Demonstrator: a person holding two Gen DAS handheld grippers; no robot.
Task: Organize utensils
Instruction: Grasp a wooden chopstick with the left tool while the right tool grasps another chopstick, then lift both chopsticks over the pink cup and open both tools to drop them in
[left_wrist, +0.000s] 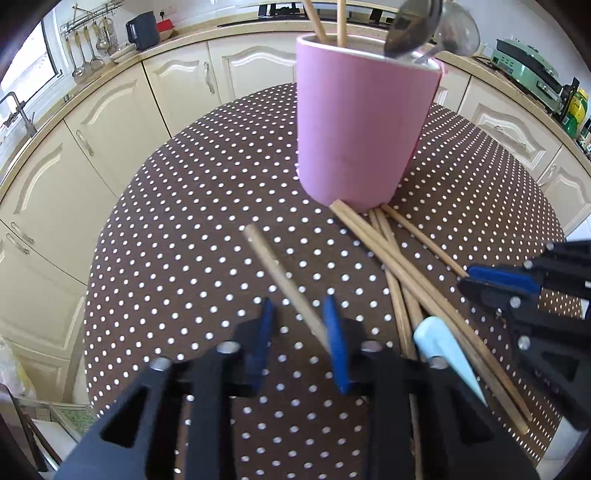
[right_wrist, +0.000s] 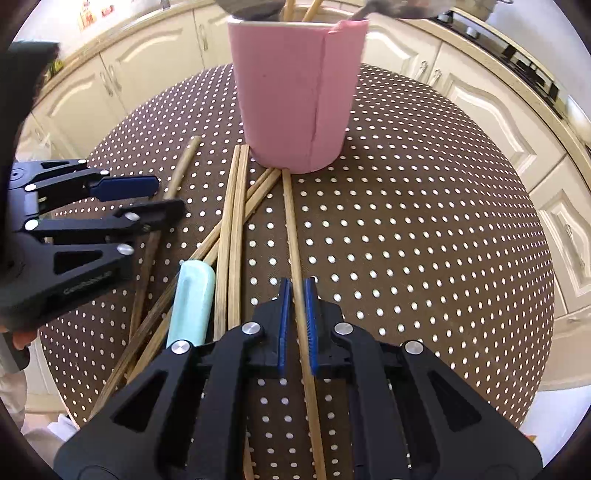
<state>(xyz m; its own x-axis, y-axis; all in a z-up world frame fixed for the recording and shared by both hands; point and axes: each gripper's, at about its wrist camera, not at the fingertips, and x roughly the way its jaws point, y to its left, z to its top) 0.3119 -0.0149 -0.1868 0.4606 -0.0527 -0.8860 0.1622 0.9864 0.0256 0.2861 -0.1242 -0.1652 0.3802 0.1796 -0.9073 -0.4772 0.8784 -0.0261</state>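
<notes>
Right gripper (right_wrist: 298, 321) straddles thin wooden chopstick (right_wrist: 295, 236); smooth pink cup (right_wrist: 295, 92) beyond.

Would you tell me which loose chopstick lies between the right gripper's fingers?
The rightmost chopstick, lying apart from the crossed pile, runs between the right gripper fingers.

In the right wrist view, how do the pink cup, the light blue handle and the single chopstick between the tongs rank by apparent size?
1. Pink cup, largest.
2. Single chopstick, longest but thin; nearness exaggerates it.
3. Light blue handle, smallest, partly hidden.

Wooden chopsticks (right_wrist: 236, 221) scattered, crossing, before upright pink cup (right_wrist: 295, 92) holding spoons (left_wrist: 413, 26).
</notes>
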